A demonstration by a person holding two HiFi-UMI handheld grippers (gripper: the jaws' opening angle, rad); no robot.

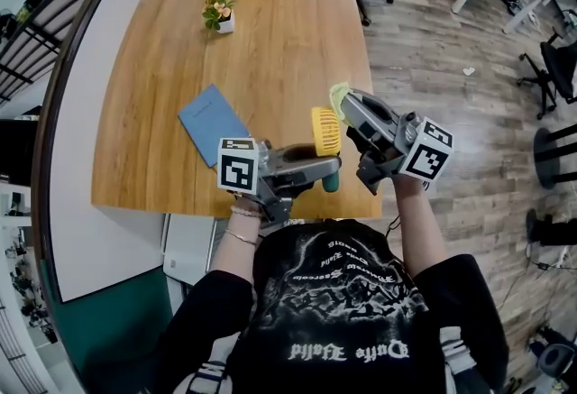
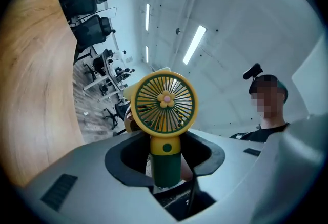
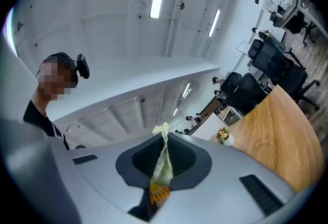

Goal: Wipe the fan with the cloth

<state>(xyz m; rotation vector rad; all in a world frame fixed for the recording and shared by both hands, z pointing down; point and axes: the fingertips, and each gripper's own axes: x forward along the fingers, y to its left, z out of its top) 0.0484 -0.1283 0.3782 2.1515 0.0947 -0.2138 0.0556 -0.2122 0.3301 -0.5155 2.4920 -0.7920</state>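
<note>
Above the near edge of the desk (image 1: pixel 270 41): fan and cloth both held up off the wood.
Left tool (image 1: pixel 330 174) pinches the dark green handle of the small yellow fan (image 1: pixel 325 131); the round grille with a flower at its hub stands clear beyond the jaws in the left gripper view. Right tool (image 1: pixel 347 104) is pressed together on a thin fold of pale yellow-green cloth (image 1: pixel 339 95), bunched at the tips. The cloth sits just beside the fan head's far rim; whether they touch, I cannot tell. A blue notebook (image 1: pixel 213 122) lies flat on the desk left of the tools. A small flower pot (image 1: pixel 219 13) stands near the far edge, well apart.
</note>
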